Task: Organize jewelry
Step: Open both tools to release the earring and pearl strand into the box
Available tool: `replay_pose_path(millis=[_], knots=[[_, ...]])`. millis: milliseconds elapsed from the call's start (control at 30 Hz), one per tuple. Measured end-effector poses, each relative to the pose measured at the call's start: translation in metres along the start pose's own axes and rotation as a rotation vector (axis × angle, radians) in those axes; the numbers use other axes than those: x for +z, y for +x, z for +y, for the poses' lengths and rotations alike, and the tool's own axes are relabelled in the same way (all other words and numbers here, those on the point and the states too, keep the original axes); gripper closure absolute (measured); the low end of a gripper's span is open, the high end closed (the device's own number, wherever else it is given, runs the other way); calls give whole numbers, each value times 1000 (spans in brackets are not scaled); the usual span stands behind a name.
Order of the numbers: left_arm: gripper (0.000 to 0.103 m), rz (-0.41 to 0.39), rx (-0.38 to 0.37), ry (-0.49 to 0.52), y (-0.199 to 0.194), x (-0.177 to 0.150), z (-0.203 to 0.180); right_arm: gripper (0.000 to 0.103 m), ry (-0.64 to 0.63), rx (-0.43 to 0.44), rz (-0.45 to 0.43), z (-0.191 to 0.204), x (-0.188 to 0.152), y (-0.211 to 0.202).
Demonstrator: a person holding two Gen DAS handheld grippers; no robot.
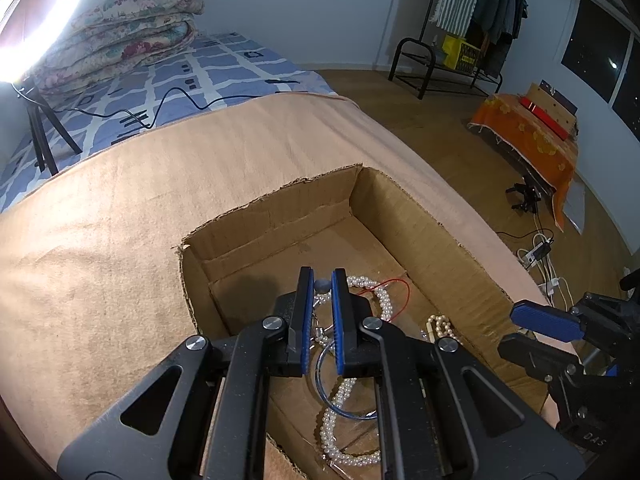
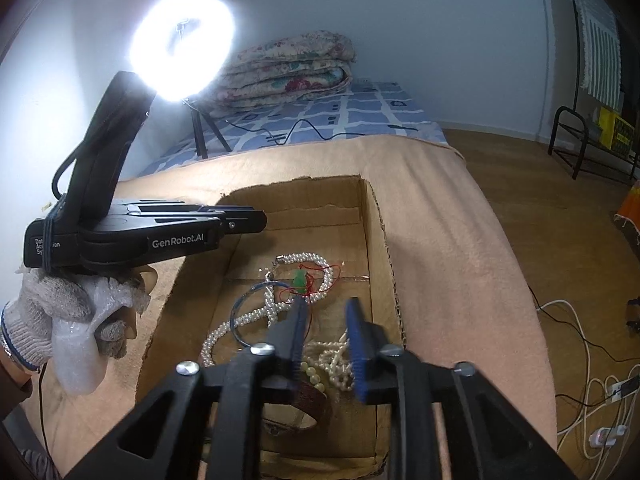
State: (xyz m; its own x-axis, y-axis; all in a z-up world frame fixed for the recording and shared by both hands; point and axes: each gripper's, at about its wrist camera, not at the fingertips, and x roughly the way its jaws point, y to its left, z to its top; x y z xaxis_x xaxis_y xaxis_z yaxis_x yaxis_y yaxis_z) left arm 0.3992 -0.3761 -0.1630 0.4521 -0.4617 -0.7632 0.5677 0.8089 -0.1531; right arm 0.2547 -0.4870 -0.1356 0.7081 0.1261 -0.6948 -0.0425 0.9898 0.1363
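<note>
Hovering over the open cardboard box (image 2: 376, 216), my right gripper (image 2: 325, 312) has its blue-padded jaws set a little apart, with nothing pinched between the pads; through the gap I see loose pearl strands (image 2: 332, 360) and a string of pale green beads (image 2: 312, 372) on the box floor below. Just under the gripper's base lies a dark reddish band (image 2: 310, 400), curved, flat on the cardboard.

My left gripper (image 1: 322, 276) points steeply down into the same box. Its jaws stand narrow, nearly together. A small grey-blue round piece (image 1: 322, 285) sits in the gap at the tips; I cannot tell whether the pads press on it or it lies beneath them.

Farther out on the box floor: a long pearl necklace (image 2: 248, 316) looped across the middle, a thin blue hoop (image 2: 240, 312) lying over it, and a red cord (image 2: 316, 276) carrying a small green pendant (image 2: 299, 278). All jewelry seen is inside the box, none on the cloth.

In the right wrist view a gloved hand (image 2: 60, 320) grips the left gripper's handle. The box rests on a tan blanket (image 1: 120, 220). Behind it: a blue checked bedsheet (image 1: 224, 68), a folded floral quilt (image 1: 128, 28) and a lit ring light (image 2: 184, 44).
</note>
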Motion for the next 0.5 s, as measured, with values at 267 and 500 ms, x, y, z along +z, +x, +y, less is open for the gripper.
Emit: replay_pose_path(millis=[267,500], knots=[[97,-33,3,11,-24,0,-3,74,-11,-6,-13,6,-2,-10],[96,-68,0,23,-57,-3,-5,47,-16,-22,-57,16,-4,-34]])
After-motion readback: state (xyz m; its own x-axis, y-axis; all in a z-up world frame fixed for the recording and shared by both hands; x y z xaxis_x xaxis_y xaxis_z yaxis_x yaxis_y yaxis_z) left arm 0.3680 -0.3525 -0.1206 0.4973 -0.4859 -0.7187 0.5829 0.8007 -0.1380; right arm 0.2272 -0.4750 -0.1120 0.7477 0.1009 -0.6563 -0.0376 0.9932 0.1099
